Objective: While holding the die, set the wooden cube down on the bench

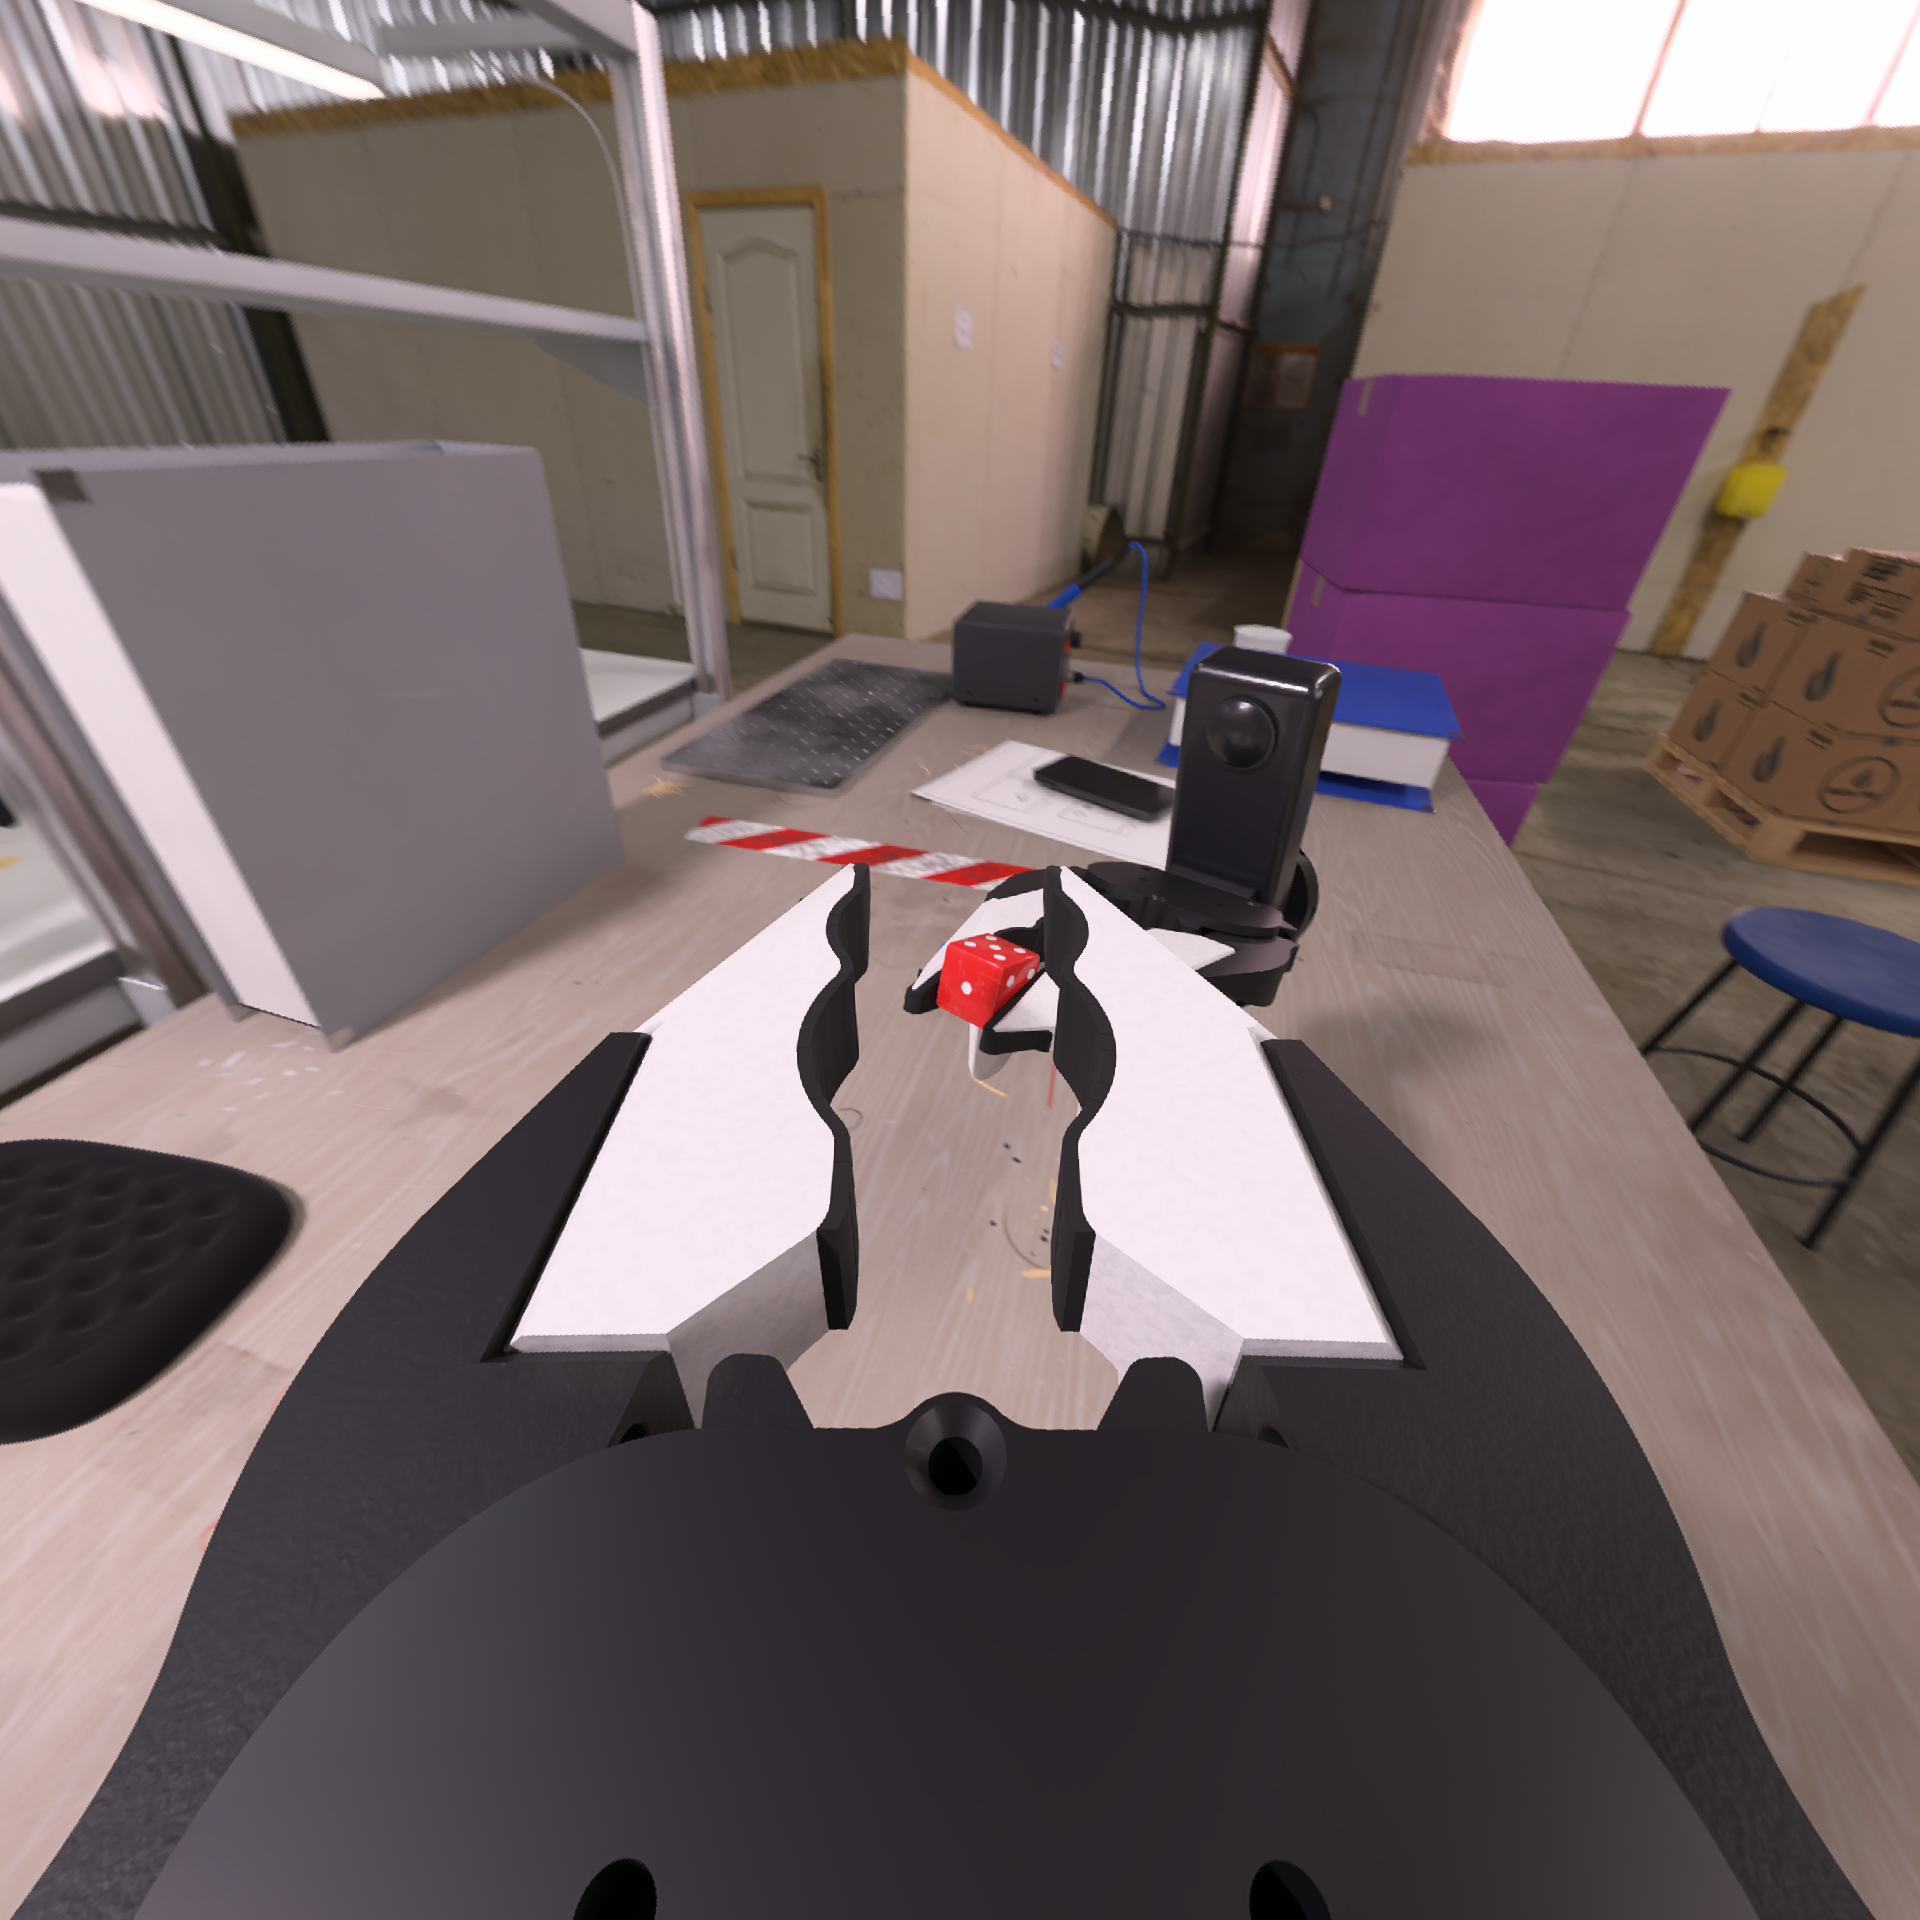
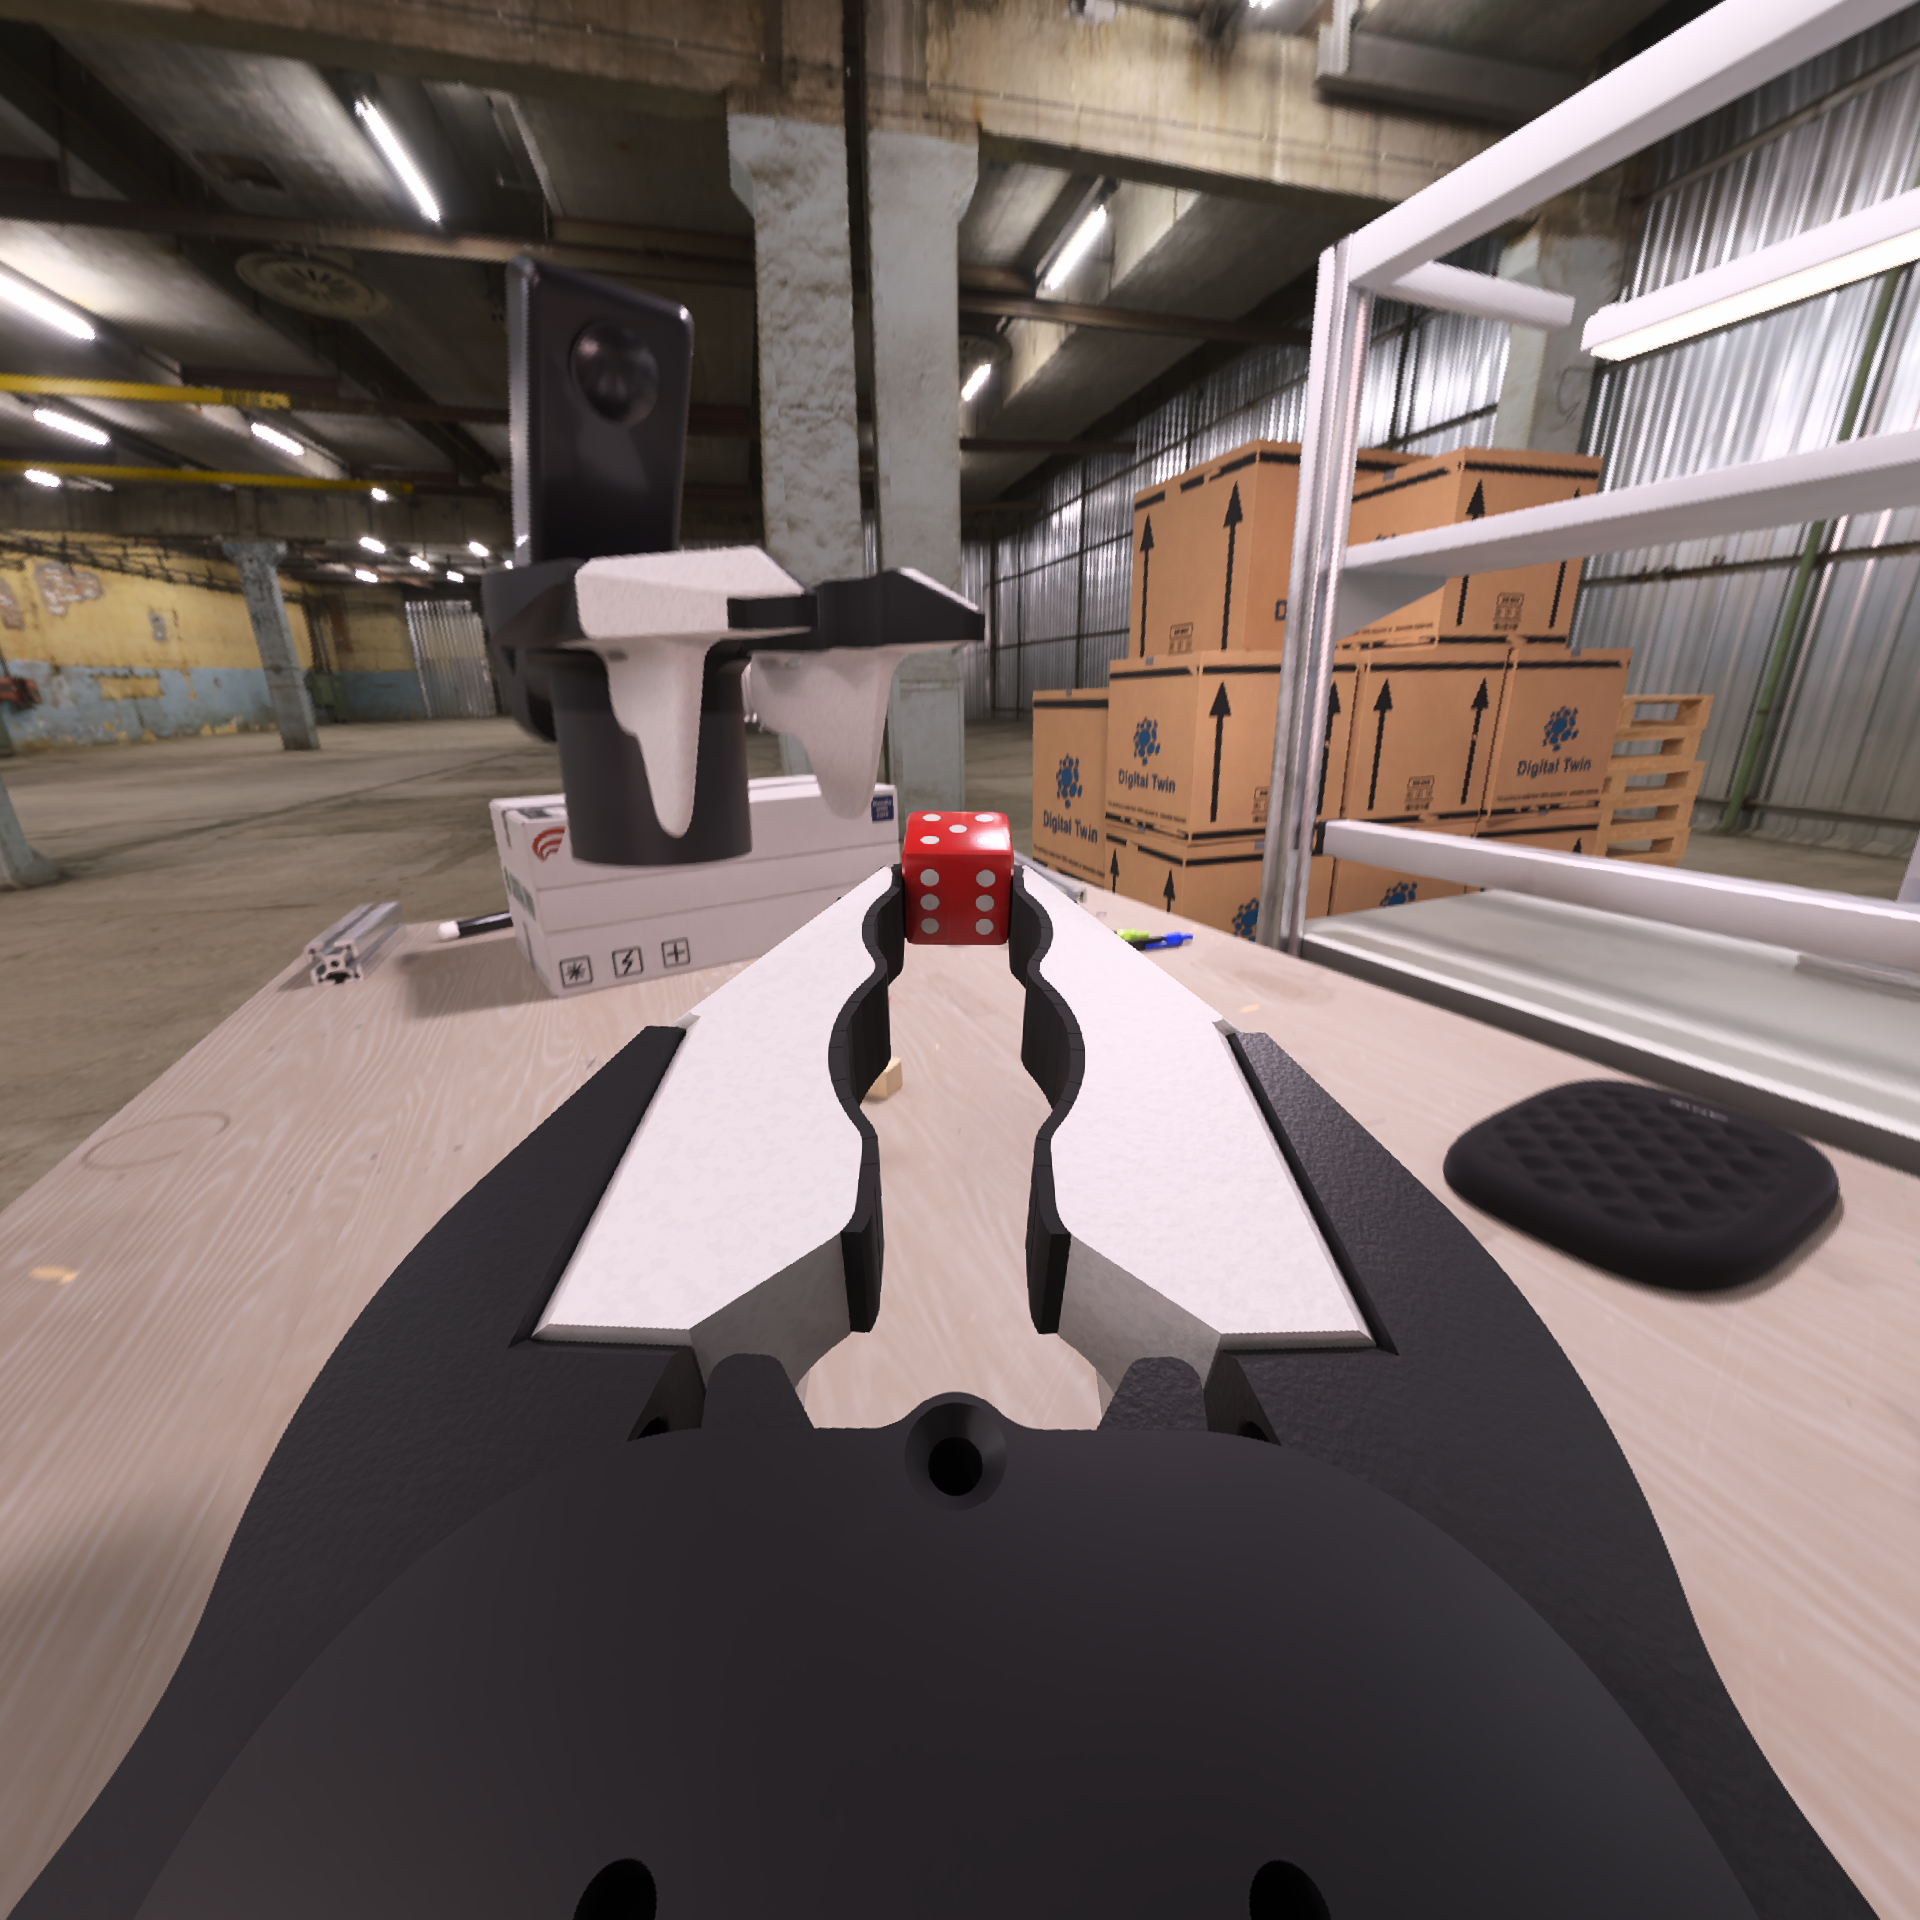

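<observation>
My right gripper point(image 2: 956, 883) is shut on a red die point(image 2: 956, 878) with white pips and holds it at the fingertips above the wooden bench point(image 2: 312, 1195). A small light wooden cube point(image 2: 885, 1081) lies on the bench below, mostly hidden behind my right gripper's left finger. My left gripper point(image 1: 954, 894) is open and empty, a little above the bench point(image 1: 520, 1091). In the left wrist view the right gripper point(image 1: 982, 1003) with the die point(image 1: 982, 977) is just past my left fingertips. In the right wrist view the left gripper point(image 2: 764, 810) hangs fingers down, beyond the die to the left.
A grey panel point(image 1: 312, 707) stands at the left and a black pad point(image 1: 104, 1278) lies near it. Striped tape point(image 1: 862, 850), a phone point(image 1: 1101, 784), a blue binder point(image 1: 1382, 727) and a black device point(image 1: 1013, 655) lie farther off. A white box point(image 2: 644, 914) and shelf frame point(image 2: 1558, 935) border the bench.
</observation>
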### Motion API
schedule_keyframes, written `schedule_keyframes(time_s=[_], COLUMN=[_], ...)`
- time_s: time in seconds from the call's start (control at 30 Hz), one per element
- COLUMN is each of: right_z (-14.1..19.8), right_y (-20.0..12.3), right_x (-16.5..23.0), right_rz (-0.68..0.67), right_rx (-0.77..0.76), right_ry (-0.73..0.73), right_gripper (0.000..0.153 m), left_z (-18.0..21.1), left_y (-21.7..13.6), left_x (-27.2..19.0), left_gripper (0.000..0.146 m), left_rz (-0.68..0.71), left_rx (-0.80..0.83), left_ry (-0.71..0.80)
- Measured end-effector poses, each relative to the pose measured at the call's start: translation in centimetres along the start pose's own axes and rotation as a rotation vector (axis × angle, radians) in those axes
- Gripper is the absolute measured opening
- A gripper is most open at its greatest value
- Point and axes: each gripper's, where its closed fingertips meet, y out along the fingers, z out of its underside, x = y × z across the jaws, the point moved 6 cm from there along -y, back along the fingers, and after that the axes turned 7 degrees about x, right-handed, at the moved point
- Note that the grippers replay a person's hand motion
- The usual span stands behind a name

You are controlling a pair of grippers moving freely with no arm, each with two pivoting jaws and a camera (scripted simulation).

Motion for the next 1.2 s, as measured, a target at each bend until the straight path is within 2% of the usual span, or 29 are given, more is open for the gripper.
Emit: schedule_keyframes(time_s=[0.23,0.33,0.67,0.87,1.0,1.2], right_z=[-1.7,-1.6,-0.6,-0.7,-1.1,-0.8], right_y=[4.4,5.2,4.9,4.5,4.0,4.1], right_x=[-0.6,-0.7,-0.5,-0.5,-0.3,-0.7], right_rz=[-0.02,-0.023,-0.03,-0.065,-0.124,-0.094], right_rx=[-0.055,-0.051,0.014,-0.017,-0.075,-0.041], right_ry=[0.001,0.008,0.035,0.055,0.049,0.052], right_gripper=[0.019,0.019,0.019,0.019,0.019,0.019], left_z=[-0.1,0.1,0.7,0.7,0.9,0.5], left_y=[-2.1,-2.2,-1.6,-2.0,-2.5,-2.3], left_x=[1.1,1.3,1.8,2.2,2.8,2.0], left_gripper=[0.031,0.029,0.028,0.024,0.02,0.028], left_rz=[-0.115,-0.141,-0.188,-0.186,-0.233,-0.084], left_rx=[-0.109,-0.114,-0.11,-0.124,-0.117,-0.181], left_ry=[-0.006,0.011,0.022,0.008,0.005,-0.048])
